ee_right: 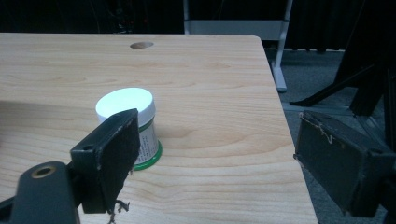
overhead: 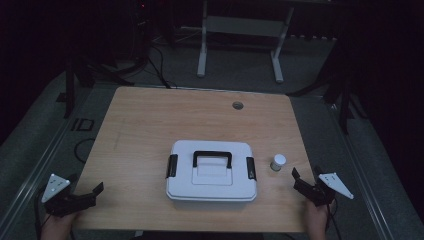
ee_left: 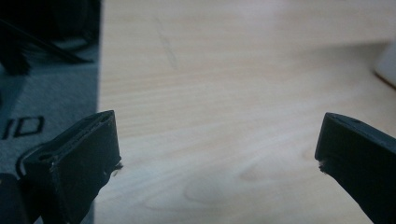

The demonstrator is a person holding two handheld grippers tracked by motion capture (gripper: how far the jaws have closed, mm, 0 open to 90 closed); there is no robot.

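Observation:
A white plastic box (overhead: 212,170) with a black carry handle (overhead: 212,158) and black side latches lies shut in the middle of the wooden table (overhead: 150,125). Just right of it stands a small white-capped jar (overhead: 278,162) with a green base (ee_right: 135,128). My left gripper (overhead: 86,196) rests open at the table's front left edge, jaws wide over bare wood (ee_left: 219,154); a white corner of the box (ee_left: 387,63) shows at its far right. My right gripper (overhead: 303,183) is open at the front right edge, a little short of the jar (ee_right: 212,156).
A round cable hole (overhead: 237,105) sits near the table's far edge. A white desk frame (overhead: 240,40) stands on the grey floor beyond. Black stand legs (overhead: 345,95) flank the table at both sides, and cables lie on the floor at the left.

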